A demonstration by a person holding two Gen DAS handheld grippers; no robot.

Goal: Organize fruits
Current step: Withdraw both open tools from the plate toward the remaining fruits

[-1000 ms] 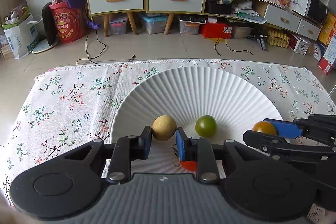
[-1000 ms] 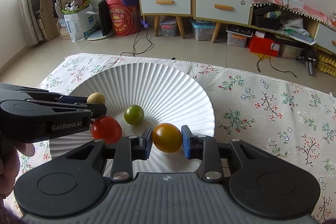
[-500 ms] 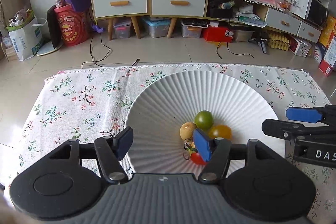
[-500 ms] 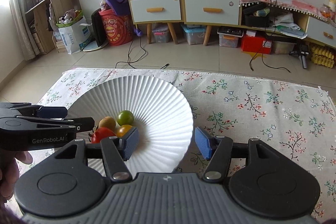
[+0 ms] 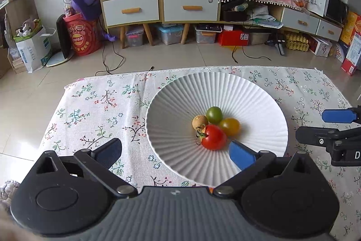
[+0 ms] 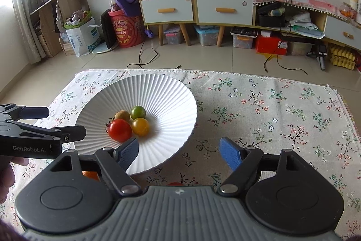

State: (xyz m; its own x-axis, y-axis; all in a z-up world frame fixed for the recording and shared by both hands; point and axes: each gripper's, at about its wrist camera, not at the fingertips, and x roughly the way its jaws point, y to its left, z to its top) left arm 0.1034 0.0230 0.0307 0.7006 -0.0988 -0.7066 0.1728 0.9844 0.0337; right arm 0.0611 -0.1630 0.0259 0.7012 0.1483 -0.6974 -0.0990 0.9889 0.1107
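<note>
A white ribbed plate sits on the floral tablecloth. In its middle lie a red tomato, a yellow tomato, a green tomato and a tan round fruit, all touching. My left gripper is open and empty, just before the plate's near rim. My right gripper is open and empty, over the plate's near right edge. Each gripper shows from the side in the other's view.
The floral tablecloth covers the low table. Two fruits, one orange and one red, show partly behind my right gripper's body. Cabinets, boxes and cables stand on the floor beyond the table's far edge.
Both grippers let go of their fruit, opened wide and drew back and up from the plate. The tan fruit and the yellow tomato now lie with the others in the plate's middle.
</note>
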